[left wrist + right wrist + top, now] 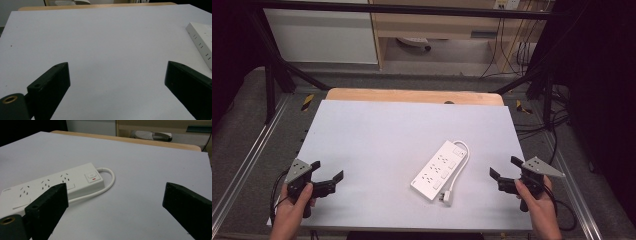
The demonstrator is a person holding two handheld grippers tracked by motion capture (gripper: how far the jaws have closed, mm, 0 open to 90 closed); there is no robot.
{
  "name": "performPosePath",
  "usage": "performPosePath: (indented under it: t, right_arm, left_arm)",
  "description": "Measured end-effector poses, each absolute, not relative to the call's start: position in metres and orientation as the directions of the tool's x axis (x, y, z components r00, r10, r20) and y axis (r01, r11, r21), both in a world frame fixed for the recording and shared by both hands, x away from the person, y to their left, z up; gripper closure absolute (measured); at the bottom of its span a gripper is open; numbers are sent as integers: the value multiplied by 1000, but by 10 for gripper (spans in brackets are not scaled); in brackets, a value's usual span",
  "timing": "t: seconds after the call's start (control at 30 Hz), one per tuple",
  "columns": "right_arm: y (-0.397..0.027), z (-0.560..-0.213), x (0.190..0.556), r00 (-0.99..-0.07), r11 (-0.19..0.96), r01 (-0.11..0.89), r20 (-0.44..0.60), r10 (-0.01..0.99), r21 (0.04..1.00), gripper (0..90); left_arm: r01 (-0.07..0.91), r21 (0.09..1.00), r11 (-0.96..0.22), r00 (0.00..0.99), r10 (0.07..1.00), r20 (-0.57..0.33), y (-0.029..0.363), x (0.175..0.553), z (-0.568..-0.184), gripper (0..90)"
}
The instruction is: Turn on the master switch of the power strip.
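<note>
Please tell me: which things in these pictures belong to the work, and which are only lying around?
Belong to the work:
- white power strip, lying flat on the table
- its cable, looped beside it
- its plug
- left gripper, open
- right gripper, open

Only around:
- white table top
- wooden board at the far edge
- cables on the floor

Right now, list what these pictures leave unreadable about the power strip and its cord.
- Power strip, left gripper view: cut off by the right edge.
- Its near end, right gripper view: behind the right gripper's left jaw.
- Plug, high view: too small to tell its pins.
- Switch marking: too small to read.
</note>
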State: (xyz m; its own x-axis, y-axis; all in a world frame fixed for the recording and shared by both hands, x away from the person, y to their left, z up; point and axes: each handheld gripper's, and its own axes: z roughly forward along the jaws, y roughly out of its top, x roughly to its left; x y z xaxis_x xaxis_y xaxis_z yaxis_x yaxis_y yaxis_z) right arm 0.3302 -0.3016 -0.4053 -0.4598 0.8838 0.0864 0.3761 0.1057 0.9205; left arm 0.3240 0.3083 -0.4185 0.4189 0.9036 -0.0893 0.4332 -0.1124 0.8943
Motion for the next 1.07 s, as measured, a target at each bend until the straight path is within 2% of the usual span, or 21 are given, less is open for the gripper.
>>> performPosePath:
  t: [0.4, 0.87, 1.0, 1.07]
  right_arm:
    - [-296, -431, 327, -482, 142, 419, 87, 872, 897, 57]
    - [-262, -451, 342, -559, 233, 462, 77, 826, 856, 46]
    - [-262, -453, 354, -505, 223, 493, 68, 860, 841, 46]
    - [-265, -456, 363, -453, 243, 526, 27, 891, 815, 52]
  left_arm:
    - [431, 895, -117, 426, 900, -88, 307, 324, -419, 61]
    - [433, 893, -126, 429, 900, -81, 305, 325, -419, 61]
    - [431, 893, -129, 427, 901, -76, 304, 324, -419, 61]
    - [434, 891, -133, 431, 899, -75, 303, 325, -419, 61]
